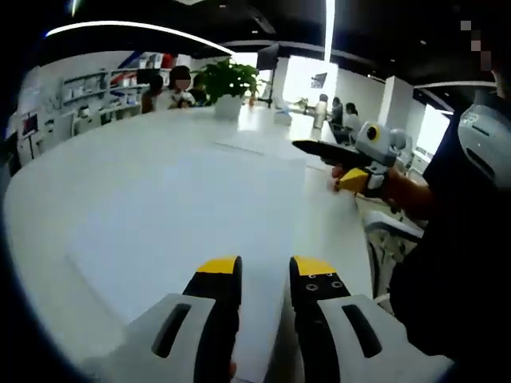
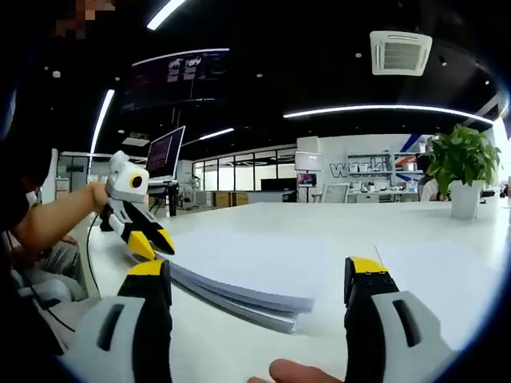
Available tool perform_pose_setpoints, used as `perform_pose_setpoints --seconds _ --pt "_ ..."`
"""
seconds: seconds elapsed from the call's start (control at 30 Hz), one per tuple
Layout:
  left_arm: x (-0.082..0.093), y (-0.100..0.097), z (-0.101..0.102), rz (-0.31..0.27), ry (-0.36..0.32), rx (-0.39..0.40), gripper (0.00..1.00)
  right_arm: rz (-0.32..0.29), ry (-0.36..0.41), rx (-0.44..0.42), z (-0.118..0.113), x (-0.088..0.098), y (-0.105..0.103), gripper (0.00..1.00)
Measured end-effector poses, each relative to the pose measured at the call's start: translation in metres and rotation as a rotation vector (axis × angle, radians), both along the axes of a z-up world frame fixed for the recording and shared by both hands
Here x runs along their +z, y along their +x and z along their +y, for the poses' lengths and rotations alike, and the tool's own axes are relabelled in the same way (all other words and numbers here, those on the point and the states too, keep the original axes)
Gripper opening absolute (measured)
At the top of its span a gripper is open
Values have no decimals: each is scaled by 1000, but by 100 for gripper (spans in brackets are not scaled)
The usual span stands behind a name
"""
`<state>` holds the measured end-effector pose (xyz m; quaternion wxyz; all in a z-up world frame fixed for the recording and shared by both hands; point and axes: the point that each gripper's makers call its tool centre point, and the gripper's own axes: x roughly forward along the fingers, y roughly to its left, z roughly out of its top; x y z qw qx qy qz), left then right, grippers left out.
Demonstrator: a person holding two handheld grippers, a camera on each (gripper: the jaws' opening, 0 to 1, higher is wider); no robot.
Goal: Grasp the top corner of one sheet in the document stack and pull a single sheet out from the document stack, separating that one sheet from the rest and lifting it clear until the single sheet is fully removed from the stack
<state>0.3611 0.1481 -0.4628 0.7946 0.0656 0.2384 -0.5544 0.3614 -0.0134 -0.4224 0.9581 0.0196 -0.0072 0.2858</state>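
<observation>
Right gripper view, right hand-held gripper (image 2: pixel 255 279) spread wide before document stack (image 2: pixel 239 275), left hand-held gripper (image 2: pixel 152 242) parted.

You've got a white table (image 2: pixel 447 231); potted plant (image 2: pixel 463 169); black ceiling with strip lights (image 2: pixel 391 110); ceiling vent (image 2: pixel 401 52); shelves (image 1: pixel 88 100).

The left hand-held gripper (image 1: pixel 265 275) hovers over a white sheet (image 1: pixel 172 231) lying flat on the white surface (image 1: pixel 160 140) — its yellow-tipped jaws stand a little apart, gripping nothing. At the right edge the right hand-held gripper (image 1: pixel 319 149) reaches in above the surface. A potted plant (image 1: pixel 227 84) stands far back, people seated beside it.
</observation>
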Motion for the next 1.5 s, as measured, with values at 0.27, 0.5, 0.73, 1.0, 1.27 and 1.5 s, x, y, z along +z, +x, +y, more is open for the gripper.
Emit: perform_pose_setpoints --seconds 0.27,0.5,0.73,1.0,1.27,1.5 --pt "2 -4 -1 29 -31 -26 28 11 71 -54 -13 5 4 88" --pt "1 -2 -1 35 -38 -4 23 17 96 -61 -16 5 4 87" --pt "-3 -15 -9 -130 152 22 36 19 93 -59 -18 4 5 87" --pt "-5 -8 -5 -199 222 58 28 29 91 -59 -18 3 8 87" --pt "-2 -5 -3 -59 160 12 27 39 100 -45 -19 3 8 85" --pt "-2 -3 -1 -39 130 7 27 87 191 -38 -26 6 10 84"
